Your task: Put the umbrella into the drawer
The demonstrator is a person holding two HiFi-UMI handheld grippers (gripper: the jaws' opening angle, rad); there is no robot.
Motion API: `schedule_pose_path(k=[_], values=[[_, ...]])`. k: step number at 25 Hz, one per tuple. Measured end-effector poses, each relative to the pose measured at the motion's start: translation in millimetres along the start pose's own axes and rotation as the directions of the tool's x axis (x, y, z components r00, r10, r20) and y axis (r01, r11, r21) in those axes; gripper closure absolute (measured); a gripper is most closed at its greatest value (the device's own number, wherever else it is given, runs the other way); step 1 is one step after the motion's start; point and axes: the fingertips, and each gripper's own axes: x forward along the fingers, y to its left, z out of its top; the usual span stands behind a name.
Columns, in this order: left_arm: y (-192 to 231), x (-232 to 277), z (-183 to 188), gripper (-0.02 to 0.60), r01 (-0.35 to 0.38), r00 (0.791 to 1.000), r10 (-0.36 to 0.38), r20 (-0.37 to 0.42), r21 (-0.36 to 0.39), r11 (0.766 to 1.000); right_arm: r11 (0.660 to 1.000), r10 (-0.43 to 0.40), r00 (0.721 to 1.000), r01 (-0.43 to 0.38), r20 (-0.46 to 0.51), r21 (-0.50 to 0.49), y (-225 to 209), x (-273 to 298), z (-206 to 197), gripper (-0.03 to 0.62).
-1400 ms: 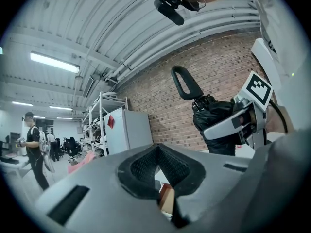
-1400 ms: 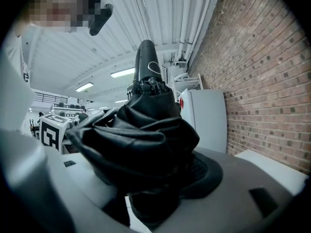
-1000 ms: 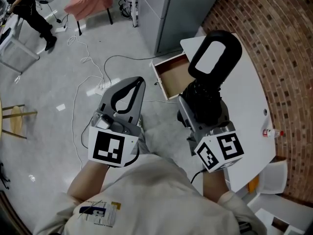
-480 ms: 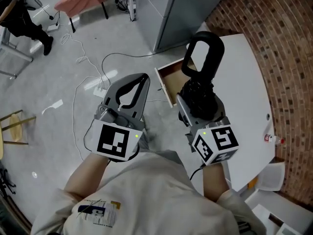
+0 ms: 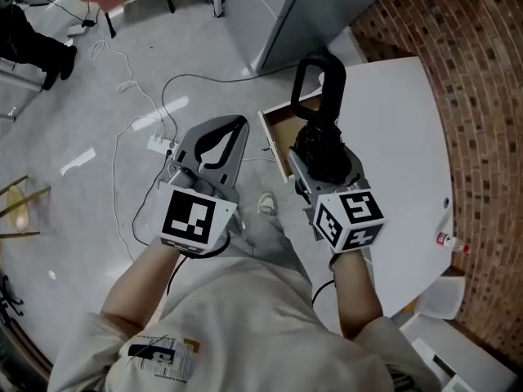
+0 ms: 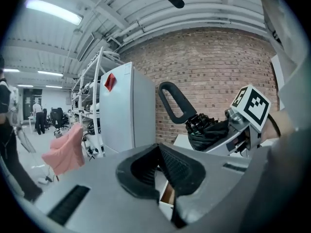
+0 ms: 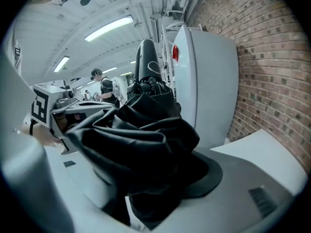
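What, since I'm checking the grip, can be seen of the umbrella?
The umbrella is a black folding one, collapsed, its slightly shiny fabric bunched in loose folds. A black loop handle sticks out at the far end, pointing away from the person. The right gripper clamps the bundled fabric between its jaws, holding it aloft near the open drawer; nothing else touches it.

1. The head view looks steeply down from above the person's chest onto both grippers, the white table (image 5: 409,137), the drawer (image 5: 282,133) and the grey floor (image 5: 106,137).
2. The left gripper view sits close behind its own jaws and faces roughly level toward the brick wall (image 6: 214,67) and a white cabinet (image 6: 124,110).
3. The right gripper view looks along its jaws, with the black umbrella (image 7: 141,140) filling the near field.
4. Both gripper views share the cabinet and the wall. The head view and the left gripper view share the umbrella.
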Motion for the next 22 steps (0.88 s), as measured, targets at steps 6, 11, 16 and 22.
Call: schedule_pose_path(k=[6, 11, 16, 22], values=[[14.4, 45.0, -39.7, 0.574, -0.039, 0.996, 0.036, -0.085, -0.044, 0.998, 1.0, 0.006, 0.997, -0.004, -0.071, 0.017, -36.4, 54.1, -28.2, 0.313], [23.6, 80.7, -73.9, 0.574, -0.083, 0.988, 0.069, -0.136, -0.101, 0.991, 0.999, 0.025, 0.991, -0.018, -0.134, 0.051, -65.2, 93.0, -63.4, 0.313], [29.8, 110.2, -114.1, 0.574, -0.105, 0.98, 0.079, -0.182, -0.139, 0.985, 0.998, 0.025, 0.981, -0.015, -0.193, 0.056, -89.0, 135.9, -98.5, 0.313], [33.8, 137.4, -169.3, 0.574, -0.106, 0.97, 0.049, -0.239, -0.234, 0.966, 0.997, 0.025, 0.965, -0.005, -0.261, 0.079, -104.7, 185.3, -141.9, 0.313]])
